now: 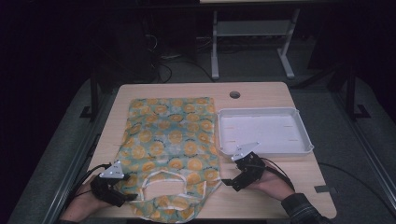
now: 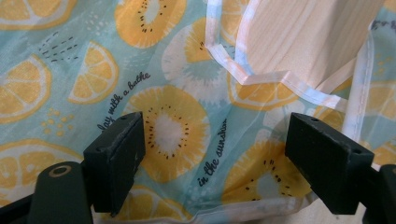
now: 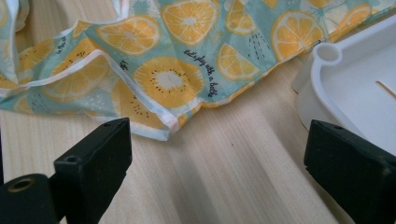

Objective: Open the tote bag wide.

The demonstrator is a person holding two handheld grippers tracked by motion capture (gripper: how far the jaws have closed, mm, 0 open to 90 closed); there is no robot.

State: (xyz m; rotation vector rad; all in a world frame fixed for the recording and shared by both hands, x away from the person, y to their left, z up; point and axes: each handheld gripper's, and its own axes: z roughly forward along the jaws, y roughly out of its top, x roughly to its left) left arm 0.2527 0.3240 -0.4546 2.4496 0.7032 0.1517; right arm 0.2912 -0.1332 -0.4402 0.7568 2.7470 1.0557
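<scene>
Pale wooden worktop carries a citrus-print garment spread flat, ready for folding; left tongs gape over its hem, right tongs released beside it, tray alongside.

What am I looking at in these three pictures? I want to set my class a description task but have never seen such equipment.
A person sits at a wooden table and holds a hand tool with two black jaws in each hand. The wide picture comes from a camera above; the other two come from cameras riding on each tool and looking along its jaws. On the table lies a flat garment printed with orange and kiwi slices, its white-edged neck opening toward the person, and beside it an empty white tray. The left gripper hangs open over the cloth's near edge. The right gripper is open over bare wood beside the cloth. Neither holds anything.
</scene>
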